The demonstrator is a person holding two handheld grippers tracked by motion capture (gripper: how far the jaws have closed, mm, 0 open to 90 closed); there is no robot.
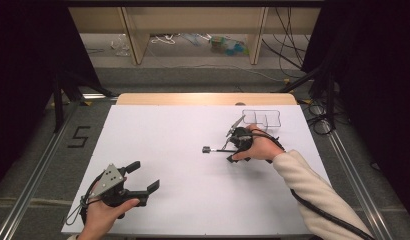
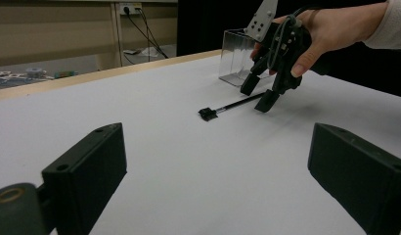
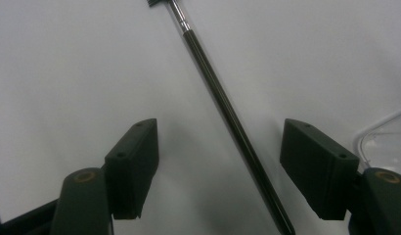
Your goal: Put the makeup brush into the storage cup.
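The right gripper hovered with its jaws spread to either side of a thin black brush lying on the white table toward its far right corner, near a clear plastic box; the left gripper gaped, grasping nothing, by the near left corner

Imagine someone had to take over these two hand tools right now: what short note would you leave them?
Left gripper: open, holding nothing, low near the table's front left.
Right gripper: open, its jaws either side of the thin black brush, not yet closed on it.
Brush: lying flat on the white table, head pointing away from the clear compartmented box behind the right hand.
Done: nothing picked up.
Left: probably grasp the brush; perhaps it goes into the box.
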